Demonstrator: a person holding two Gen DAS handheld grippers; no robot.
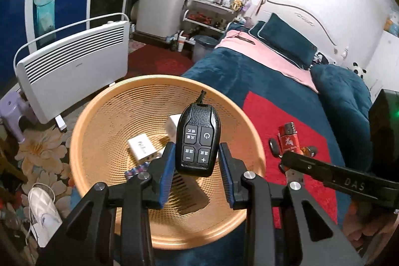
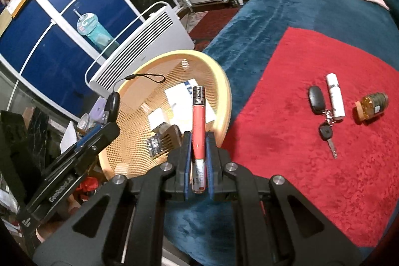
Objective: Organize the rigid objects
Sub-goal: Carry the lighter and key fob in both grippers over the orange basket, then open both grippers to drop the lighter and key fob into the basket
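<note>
My left gripper is shut on a black remote with white button marks, holding it upright over the tan mesh basket. In the right wrist view the remote appears edge-on at the left, its strap looped above it, over the basket. My right gripper is shut on a red lighter with its metal cap pointing toward the basket rim. The left wrist view has that lighter to the right of the basket, over the red cloth.
White boxes, batteries and a dark comb-like piece lie in the basket. On the red cloth are a key fob with key, a white tube and an amber jar. A white heater stands beside the bed.
</note>
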